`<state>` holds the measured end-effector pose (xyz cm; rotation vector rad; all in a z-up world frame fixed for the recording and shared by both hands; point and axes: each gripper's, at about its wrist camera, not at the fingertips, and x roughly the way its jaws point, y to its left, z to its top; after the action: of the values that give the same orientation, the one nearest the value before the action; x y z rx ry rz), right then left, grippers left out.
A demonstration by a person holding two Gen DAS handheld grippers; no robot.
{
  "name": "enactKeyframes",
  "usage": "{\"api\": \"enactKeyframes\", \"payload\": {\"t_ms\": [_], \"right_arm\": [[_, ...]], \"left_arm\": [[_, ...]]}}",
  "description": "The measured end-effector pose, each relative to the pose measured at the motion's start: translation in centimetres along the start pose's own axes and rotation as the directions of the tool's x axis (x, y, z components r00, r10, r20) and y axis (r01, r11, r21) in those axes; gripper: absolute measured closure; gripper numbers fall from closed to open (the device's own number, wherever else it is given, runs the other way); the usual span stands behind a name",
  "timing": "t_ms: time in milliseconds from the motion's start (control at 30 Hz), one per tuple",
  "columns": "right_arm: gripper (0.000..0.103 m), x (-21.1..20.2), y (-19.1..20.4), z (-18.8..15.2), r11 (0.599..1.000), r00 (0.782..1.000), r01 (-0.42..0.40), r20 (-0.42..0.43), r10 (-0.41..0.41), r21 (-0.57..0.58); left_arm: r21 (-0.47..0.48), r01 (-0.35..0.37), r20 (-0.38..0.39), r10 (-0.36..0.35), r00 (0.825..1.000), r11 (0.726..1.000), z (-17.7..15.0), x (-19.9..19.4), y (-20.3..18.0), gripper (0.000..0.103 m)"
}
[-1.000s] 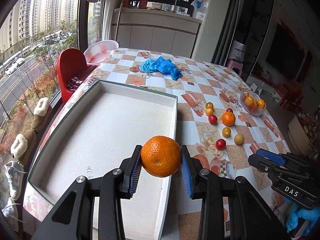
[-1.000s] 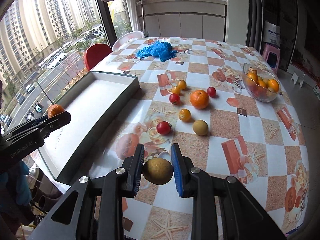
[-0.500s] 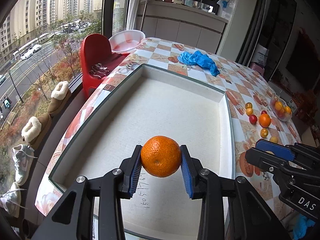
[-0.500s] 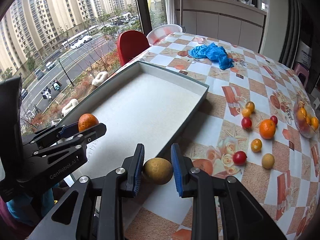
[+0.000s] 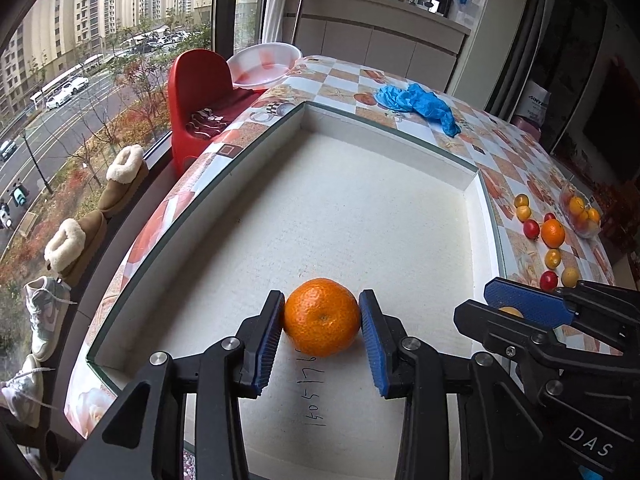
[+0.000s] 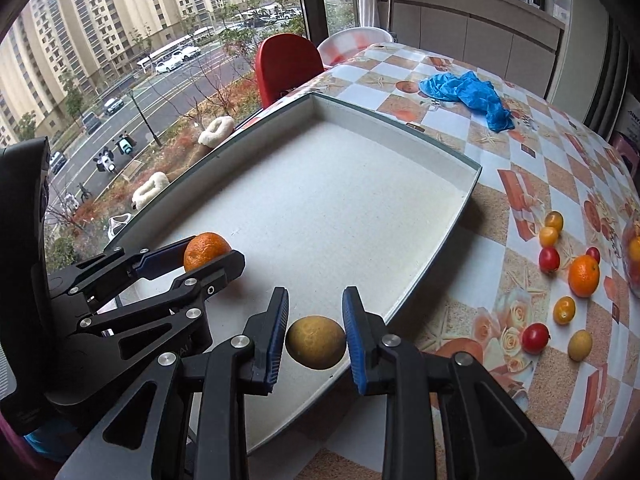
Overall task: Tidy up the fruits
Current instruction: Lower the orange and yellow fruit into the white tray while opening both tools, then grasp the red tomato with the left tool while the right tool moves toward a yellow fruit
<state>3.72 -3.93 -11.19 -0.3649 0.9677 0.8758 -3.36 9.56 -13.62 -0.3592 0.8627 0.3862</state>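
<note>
My left gripper [image 5: 322,330] is shut on an orange mandarin [image 5: 322,322], low over the near end of the white tray [image 5: 384,152]. It also shows in the right wrist view [image 6: 208,256], holding the mandarin [image 6: 206,250]. My right gripper [image 6: 316,328] is shut on a yellow-brown round fruit [image 6: 316,342] just above the tray's near right part [image 6: 440,168]. Its blue fingers [image 5: 528,308] show at the right of the left wrist view. Several loose fruits lie on the tablecloth, among them an orange [image 6: 584,276] and a red tomato [image 6: 535,338].
A blue cloth [image 5: 420,104] lies beyond the tray. A glass bowl of fruit [image 5: 580,214] stands at the far right. A red chair [image 5: 196,96] and a white basin [image 5: 264,64] are at the table's left, by the window. The table edge is near me.
Both grippers have moved left from the tablecloth to over the tray and lower, each still holding its fruit. The mandarin now sits close to the tray floor.
</note>
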Motion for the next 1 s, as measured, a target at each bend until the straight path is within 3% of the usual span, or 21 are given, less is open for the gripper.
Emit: {"api": "enactKeyframes", "payload": {"t_ms": [133,200,333,500,1000], "right_arm": [[0.046,-0.9,-0.8,0.2,0.999,0.999,0.030,0.023,-0.030,0.017],[0.023,-1.4,-1.5,0.2,0.999,0.999,0.035,0.037,-0.036,0.035],[0.019,-2.1,-2.4,0.1,0.997,0.997,0.052,0.056,-0.055,0.048],[0.000,-2.9,-4.1,-0.8,0.991,0.988,0.124,0.085,-0.128,0.055],[0.000,-3.6,-12.6,-5.8,0.957,0.978,0.201,0.012,-0.208,0.208]], "left_arm": [[-0.028,-0.037,0.029,0.038,0.999,0.999,-0.1,-0.3,0.4,0.027],[-0.056,-0.036,0.039,0.039,0.998,0.998,0.0,-0.5,0.9,0.018],[-0.044,-0.032,0.044,0.034,0.998,0.999,0.2,-0.7,0.5,0.017],[0.010,-0.022,0.040,0.021,0.999,1.000,0.1,-1.0,-1.0,0.017],[0.131,-0.023,0.037,0.018,0.999,0.991,0.1,-1.8,-6.3,0.017]]}}
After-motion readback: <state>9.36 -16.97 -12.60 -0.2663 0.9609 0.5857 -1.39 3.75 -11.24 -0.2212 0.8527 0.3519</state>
